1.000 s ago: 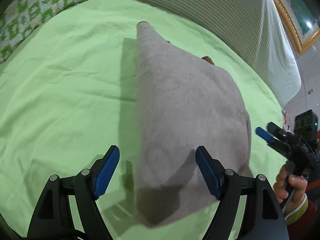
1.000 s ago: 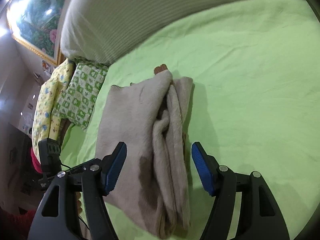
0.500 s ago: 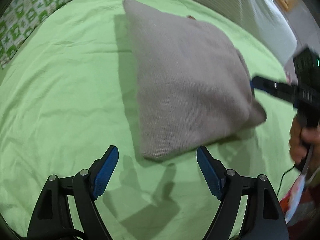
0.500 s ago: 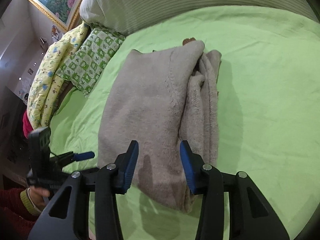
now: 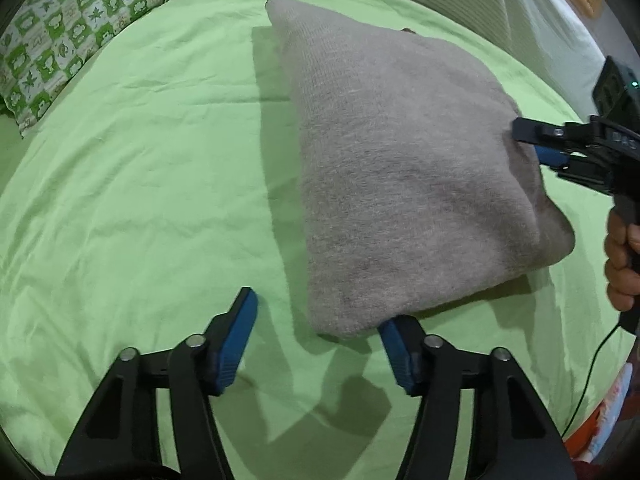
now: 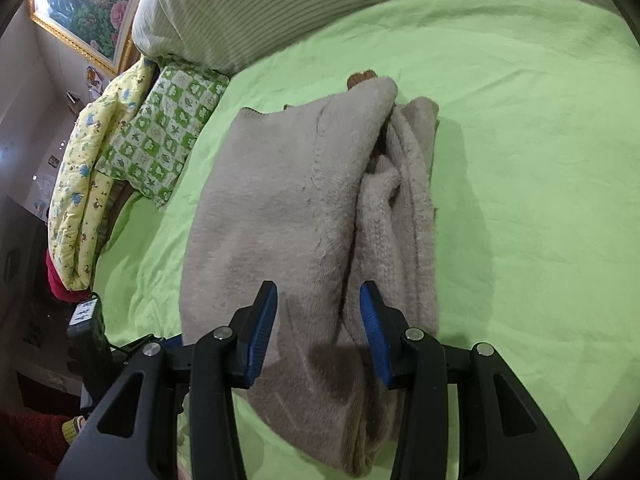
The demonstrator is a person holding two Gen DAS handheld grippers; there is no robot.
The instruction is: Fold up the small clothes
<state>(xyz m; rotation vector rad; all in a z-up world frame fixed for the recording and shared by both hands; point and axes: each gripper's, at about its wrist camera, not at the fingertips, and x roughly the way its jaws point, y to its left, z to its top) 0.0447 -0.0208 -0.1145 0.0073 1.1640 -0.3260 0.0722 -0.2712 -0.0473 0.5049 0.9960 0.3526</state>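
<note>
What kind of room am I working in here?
Most likely a bedroom: the folded grey knit garment lies on a light green bedsheet, beside a green-and-white patterned pillow and below a gold-framed flower painting.

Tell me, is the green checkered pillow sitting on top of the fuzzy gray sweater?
No. The green checkered pillow lies off to the side on the green sheet, apart from the folded gray sweater.

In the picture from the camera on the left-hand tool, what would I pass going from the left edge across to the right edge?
Green checked pillow → bare green sheet → folded grey sweater → right gripper, at the sweater's right edge → the hand holding it.
</note>
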